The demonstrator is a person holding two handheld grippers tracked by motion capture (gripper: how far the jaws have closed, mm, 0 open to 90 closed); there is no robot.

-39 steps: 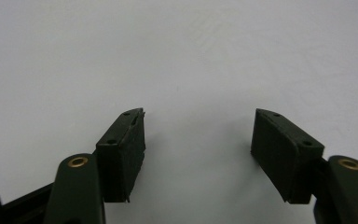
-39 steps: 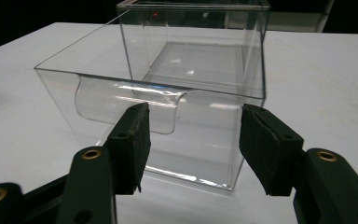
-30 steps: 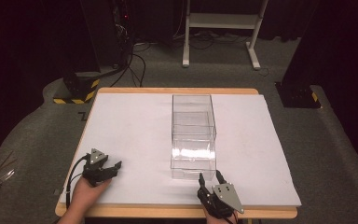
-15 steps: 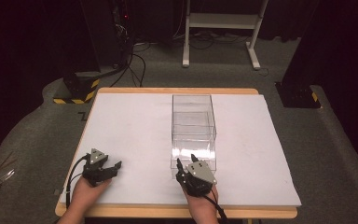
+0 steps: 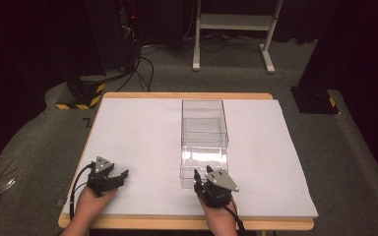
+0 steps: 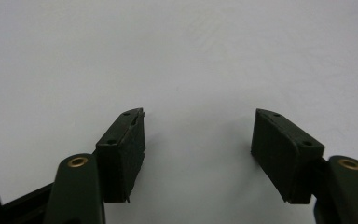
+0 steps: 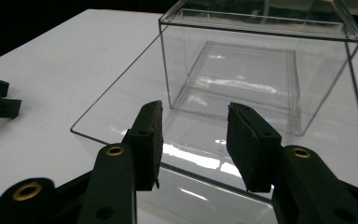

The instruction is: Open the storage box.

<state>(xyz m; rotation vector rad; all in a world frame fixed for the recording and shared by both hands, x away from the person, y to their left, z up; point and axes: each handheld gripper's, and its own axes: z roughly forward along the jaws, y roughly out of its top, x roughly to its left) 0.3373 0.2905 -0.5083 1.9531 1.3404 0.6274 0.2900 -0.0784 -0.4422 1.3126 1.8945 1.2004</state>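
Right gripper view: right tool (image 7: 193,144) parted, empty | clear rectangular box (image 7: 256,70) | left tool (image 6: 198,154) wide, empty

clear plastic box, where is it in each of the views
High view: the clear rectangular plastic box stands at the table's centre, just ahead of the right gripper.
Right gripper view: it sits top centre, beyond the open jaws.
Left gripper view: not in it.
Shared landmark: the white table sheet.
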